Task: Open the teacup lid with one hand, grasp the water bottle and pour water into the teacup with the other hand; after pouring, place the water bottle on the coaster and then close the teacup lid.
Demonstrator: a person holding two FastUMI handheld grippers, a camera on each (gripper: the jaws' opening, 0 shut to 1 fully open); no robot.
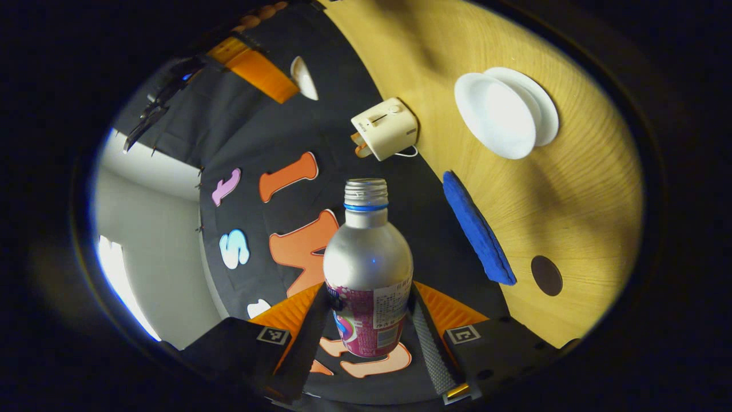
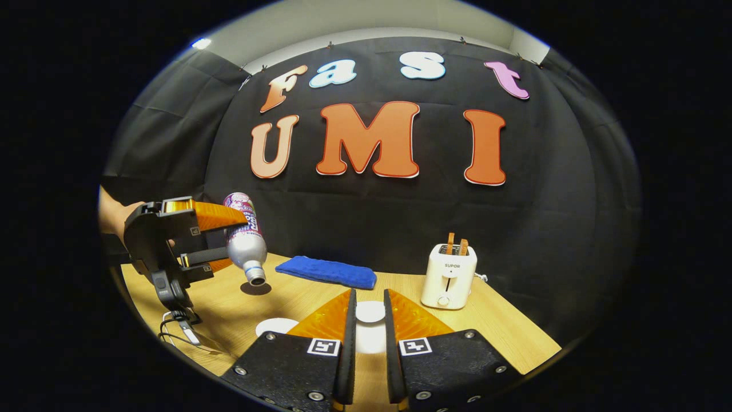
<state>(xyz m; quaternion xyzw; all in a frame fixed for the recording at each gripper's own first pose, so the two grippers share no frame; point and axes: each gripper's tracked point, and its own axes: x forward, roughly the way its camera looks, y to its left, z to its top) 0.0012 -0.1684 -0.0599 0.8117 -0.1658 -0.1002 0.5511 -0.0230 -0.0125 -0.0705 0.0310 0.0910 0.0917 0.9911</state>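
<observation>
A light wooden table (image 2: 503, 326) spans the lower frame of the right gripper view, black cloth wall (image 2: 572, 229) behind it, pale ceiling (image 2: 366, 17) along the top, a small bright light (image 2: 201, 43) upper left.

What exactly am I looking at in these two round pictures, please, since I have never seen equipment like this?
A person holds a two-fingered claw in each hand, and a fisheye camera rides on each, looking along its fingers. In the left gripper view, the left claw grips a silver water bottle, uncapped. Beyond it, tilted by the camera's angle, is a wooden table with a white teacup, a blue cloth, a dark round coaster and a toaster. In the right gripper view, the right claw holds the white teacup lid between its fingers. At that view's left you see the other claw tipping the bottle mouth-down above the table.
</observation>
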